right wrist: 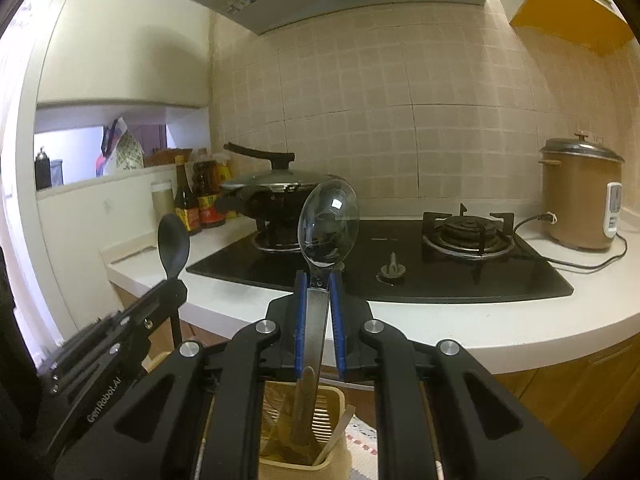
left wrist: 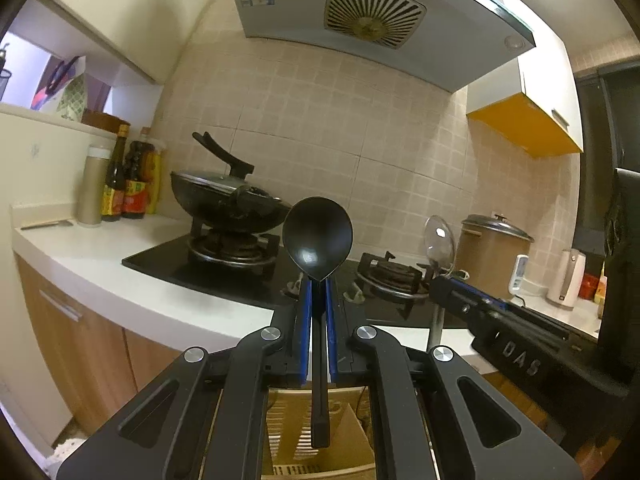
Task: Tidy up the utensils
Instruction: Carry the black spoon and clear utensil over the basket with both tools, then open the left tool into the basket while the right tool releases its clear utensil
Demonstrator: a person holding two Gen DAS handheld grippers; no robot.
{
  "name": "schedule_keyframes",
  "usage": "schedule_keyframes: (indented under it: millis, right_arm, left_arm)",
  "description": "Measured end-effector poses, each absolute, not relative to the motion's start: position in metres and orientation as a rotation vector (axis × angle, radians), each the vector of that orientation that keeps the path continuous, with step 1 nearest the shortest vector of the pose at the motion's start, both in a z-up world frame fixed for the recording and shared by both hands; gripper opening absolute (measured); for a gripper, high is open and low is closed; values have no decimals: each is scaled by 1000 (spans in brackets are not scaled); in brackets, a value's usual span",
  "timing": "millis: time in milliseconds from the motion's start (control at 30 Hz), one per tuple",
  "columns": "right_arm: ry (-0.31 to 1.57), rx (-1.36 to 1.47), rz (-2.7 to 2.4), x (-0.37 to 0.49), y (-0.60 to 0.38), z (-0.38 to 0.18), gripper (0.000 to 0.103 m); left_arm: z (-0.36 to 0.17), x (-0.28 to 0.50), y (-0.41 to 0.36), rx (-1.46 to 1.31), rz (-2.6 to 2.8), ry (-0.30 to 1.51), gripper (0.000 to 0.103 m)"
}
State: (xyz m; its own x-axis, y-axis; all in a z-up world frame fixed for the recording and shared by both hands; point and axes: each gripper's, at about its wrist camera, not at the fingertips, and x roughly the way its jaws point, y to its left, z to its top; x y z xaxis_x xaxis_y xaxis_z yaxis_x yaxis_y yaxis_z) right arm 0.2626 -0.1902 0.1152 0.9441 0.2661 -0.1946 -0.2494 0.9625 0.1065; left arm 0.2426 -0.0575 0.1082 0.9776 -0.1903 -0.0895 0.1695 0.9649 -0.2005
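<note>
Gripped spoons [left wrist: 317,236] (wok [left wrist: 230,204] behind)

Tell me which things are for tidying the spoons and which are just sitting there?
For the job: black spoon in left gripper, metal spoon in right gripper, utensil holder.

Just sitting: wok, sauce bottles, rice cooker.

A home kitchen.
A black gas hob [right wrist: 380,264] with 2 burners sits in a white worktop [right wrist: 480,332] under an extractor hood [left wrist: 360,20]; a lidded wok [left wrist: 228,200], sauce bottles [left wrist: 128,176], a rice cooker [right wrist: 580,196], tiled walls [right wrist: 400,120] and wooden cupboards [left wrist: 80,340] surround it.
</note>
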Motion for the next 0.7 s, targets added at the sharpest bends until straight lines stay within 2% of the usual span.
schedule_keyframes:
  millis: [567,633,667,700]
  right_arm:
    - [256,18,294,269,-181,95,10]
    - [272,10,302,267,-181,95,11]
    - [279,9,304,267,-181,96,16]
    - [285,12,307,265,-182,96,21]
  left_arm:
    - [92,246,-50,-216,-202,117,6]
    - [92,245,-47,-220,-200,125,14]
    - [92,245,-45,-222,-202,131,21]
    - [92,244,-44,-224,-206,134,22]
